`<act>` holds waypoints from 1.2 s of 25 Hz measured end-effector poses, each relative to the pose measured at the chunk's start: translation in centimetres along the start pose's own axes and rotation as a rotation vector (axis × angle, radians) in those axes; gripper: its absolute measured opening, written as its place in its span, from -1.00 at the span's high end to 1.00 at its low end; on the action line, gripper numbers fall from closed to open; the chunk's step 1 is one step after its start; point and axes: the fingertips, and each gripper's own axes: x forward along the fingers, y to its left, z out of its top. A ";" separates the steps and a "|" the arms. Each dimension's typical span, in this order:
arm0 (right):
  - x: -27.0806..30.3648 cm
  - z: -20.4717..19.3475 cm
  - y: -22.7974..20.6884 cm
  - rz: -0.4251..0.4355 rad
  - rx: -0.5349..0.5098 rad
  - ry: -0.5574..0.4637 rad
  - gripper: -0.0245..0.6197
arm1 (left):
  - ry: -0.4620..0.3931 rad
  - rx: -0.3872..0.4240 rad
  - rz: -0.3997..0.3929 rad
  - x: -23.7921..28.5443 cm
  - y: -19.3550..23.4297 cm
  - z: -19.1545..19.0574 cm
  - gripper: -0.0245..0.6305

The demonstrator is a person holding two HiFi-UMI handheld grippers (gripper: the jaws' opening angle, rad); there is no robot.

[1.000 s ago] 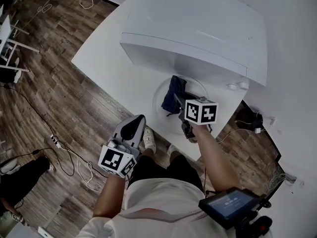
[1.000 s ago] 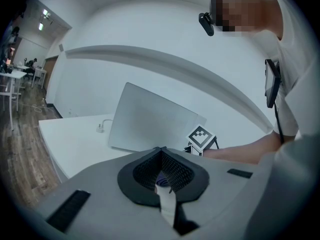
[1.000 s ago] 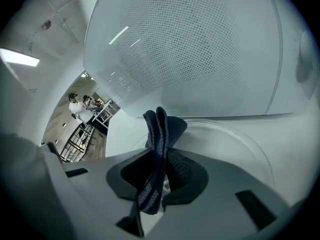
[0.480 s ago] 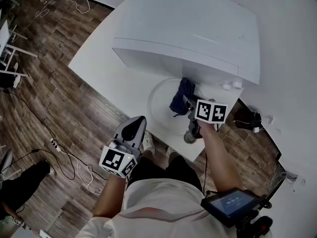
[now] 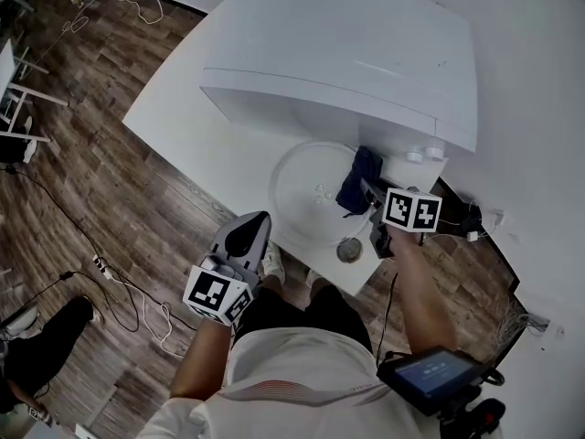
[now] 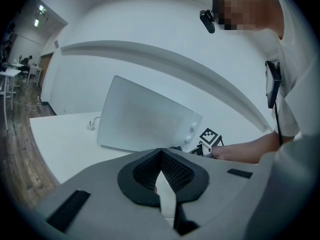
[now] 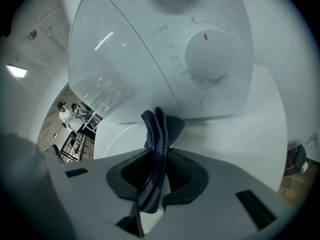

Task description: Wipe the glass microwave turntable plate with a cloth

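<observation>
right gripper (image 5: 369, 196) clamped on cloth (image 5: 356, 179) | cloth over plate (image 5: 302, 190) right rim | left gripper (image 5: 245, 236) closed, empty, well apart

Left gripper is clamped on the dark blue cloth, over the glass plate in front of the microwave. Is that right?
No: the right gripper is the one clamped on the dark blue cloth, as the right gripper view shows. The cloth is over the glass plate in front of the microwave.

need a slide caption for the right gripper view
Right tool clamps a folded dark blue cloth at the edge of the glass turntable plate, below the dial of the white microwave.
</observation>
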 end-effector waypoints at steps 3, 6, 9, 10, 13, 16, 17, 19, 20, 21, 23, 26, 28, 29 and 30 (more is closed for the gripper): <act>-0.6 -0.2 -0.8 -0.015 -0.012 0.002 0.72 | 0.001 0.001 -0.005 0.1 -0.1 -0.1 0.90; -1.2 -0.2 -1.4 -0.024 -0.030 0.002 0.72 | 0.002 0.002 -0.011 0.2 -0.2 -0.1 0.90; -1.7 -0.5 -1.7 -0.034 -0.047 0.008 0.72 | 0.008 -0.002 -0.009 0.3 -0.1 -0.3 0.90; -1.8 -0.7 -1.9 -0.041 -0.056 0.013 0.72 | 0.008 -0.003 -0.009 0.3 -0.1 -0.4 0.90; -2.5 -0.9 -2.8 -0.069 -0.077 0.016 0.72 | 0.009 -0.007 -0.007 0.2 0.0 -0.6 0.90; -3.3 -0.8 -3.9 -0.100 -0.076 -0.003 0.72 | 0.012 -0.018 -0.003 0.1 0.1 -0.7 0.90; -3.5 -0.8 -4.2 -0.102 -0.067 -0.010 0.72 | 0.012 -0.018 -0.003 0.1 0.2 -0.7 0.90; -3.8 -0.8 -4.3 -0.093 -0.047 -0.023 0.72 | 0.010 -0.015 -0.002 0.0 0.3 -0.7 0.90; -4.1 -0.8 -4.0 -0.083 -0.042 -0.028 0.72 | 0.010 -0.014 -0.001 0.0 0.3 -0.7 0.90; -4.4 -0.8 -3.6 -0.071 -0.041 -0.032 0.72 | 0.010 -0.013 0.000 -0.1 0.3 -0.6 0.90; -5.3 -0.6 -1.8 -0.031 -0.043 -0.045 0.72 | 0.010 -0.013 0.003 -0.2 0.3 -0.6 0.90; -6.5 -0.5 2.1 0.061 -0.041 -0.065 0.72 | 0.009 -0.015 0.008 -0.5 0.5 -0.6 0.90; -6.6 -0.7 5.2 0.142 -0.034 -0.057 0.72 | 0.007 -0.017 0.011 -0.6 0.6 -0.6 0.90; -6.5 -1.0 6.9 0.186 -0.036 -0.043 0.72 | 0.005 -0.018 0.013 -0.7 0.6 -0.6 0.90; -6.1 -1.4 8.6 0.228 -0.043 -0.024 0.72 | 0.005 -0.018 0.015 -0.8 0.6 -0.5 0.90</act>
